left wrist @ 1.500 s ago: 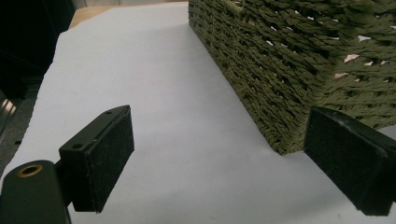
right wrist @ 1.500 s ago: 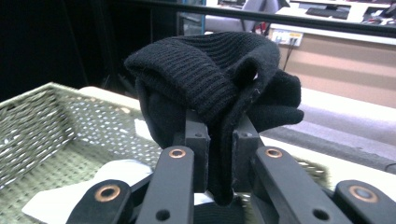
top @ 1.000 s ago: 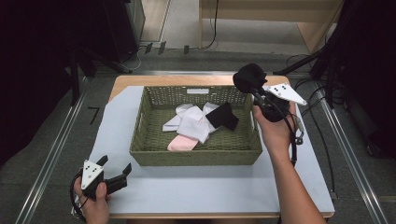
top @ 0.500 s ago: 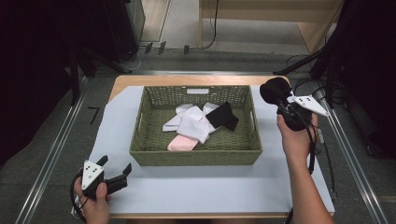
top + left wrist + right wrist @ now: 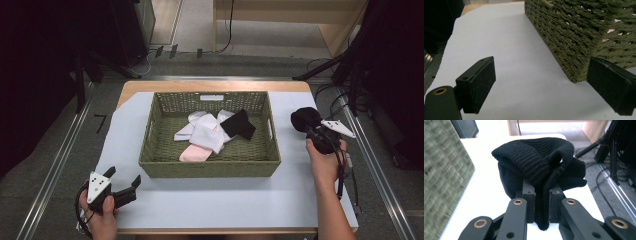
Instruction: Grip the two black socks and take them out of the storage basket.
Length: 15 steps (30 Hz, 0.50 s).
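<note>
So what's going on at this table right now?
A person is sorting socks from a woven basket. The right gripper is clamped on a bunched black sock, held over the white table cover to the right of the basket. White, pink and black socks lie inside the basket. The left gripper rests open near the basket's front left corner, holding nothing.

The left gripper (image 5: pixel 541 87) is holding its two black jaws wide apart with nothing between the pads (image 5: pixel 482 85), over the white sheet (image 5: pixel 506 50), while the corner of the green woven basket (image 5: pixel 584 32) is standing just beside the right-hand pad
</note>
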### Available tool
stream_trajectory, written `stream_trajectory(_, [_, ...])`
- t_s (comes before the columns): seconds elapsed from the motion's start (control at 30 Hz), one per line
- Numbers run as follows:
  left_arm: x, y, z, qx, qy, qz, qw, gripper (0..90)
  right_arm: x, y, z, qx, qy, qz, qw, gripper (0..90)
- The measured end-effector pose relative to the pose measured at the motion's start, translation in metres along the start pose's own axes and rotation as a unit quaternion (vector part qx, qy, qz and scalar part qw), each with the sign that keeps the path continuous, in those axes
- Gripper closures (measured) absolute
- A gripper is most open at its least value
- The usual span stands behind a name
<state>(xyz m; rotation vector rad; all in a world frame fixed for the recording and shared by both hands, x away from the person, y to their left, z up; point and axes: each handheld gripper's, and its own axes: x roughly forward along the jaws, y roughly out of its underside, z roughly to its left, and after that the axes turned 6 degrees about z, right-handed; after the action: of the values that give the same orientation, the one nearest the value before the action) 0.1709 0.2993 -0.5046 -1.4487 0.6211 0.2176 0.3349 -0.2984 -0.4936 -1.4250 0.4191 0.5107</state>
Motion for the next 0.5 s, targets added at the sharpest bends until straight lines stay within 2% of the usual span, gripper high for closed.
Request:
stream_trajectory(0.17, [0.000, 0.000, 0.000, 0.001, -0.001, -0.001, 1.0000, 9.7, 0.004, 0.012, -0.005, -0.001, -0.005, 0.040, 0.9992, 74.9])
stream_trajectory(0.23, [0.000, 0.000, -0.001, 0.002, -0.001, -0.001, 1.0000, 9.7, 0.005, 0.015, -0.007, 0.010, -0.010, 0.047, 0.9988, 67.4])
stream_trajectory(0.27, [0.000, 0.000, -0.001, 0.003, -0.001, -0.001, 1.0000, 9.7, 0.004, 0.016, -0.007, 0.014, -0.019, 0.052, 0.9984, 56.6])
stream_trajectory(0.3, [0.000, 0.000, -0.001, 0.003, -0.001, -0.001, 1.0000, 9.7, 0.002, 0.016, -0.007, 0.012, -0.020, 0.053, 0.9983, 51.8])
stream_trajectory(0.33, [0.000, 0.000, -0.001, 0.003, -0.001, -0.001, 1.0000, 9.7, 0.002, 0.016, -0.007, 0.012, -0.020, 0.053, 0.9983, 51.8])
stream_trajectory(0.4, [0.000, 0.000, -0.001, 0.002, -0.002, -0.001, 1.0000, 9.7, -0.003, 0.013, -0.007, 0.003, -0.027, 0.039, 0.9988, 44.8])
stream_trajectory(0.5, [0.000, 0.000, -0.001, 0.006, -0.003, 0.001, 1.0000, 9.7, -0.012, 0.006, -0.006, -0.002, -0.037, 0.020, 0.9991, 39.3])
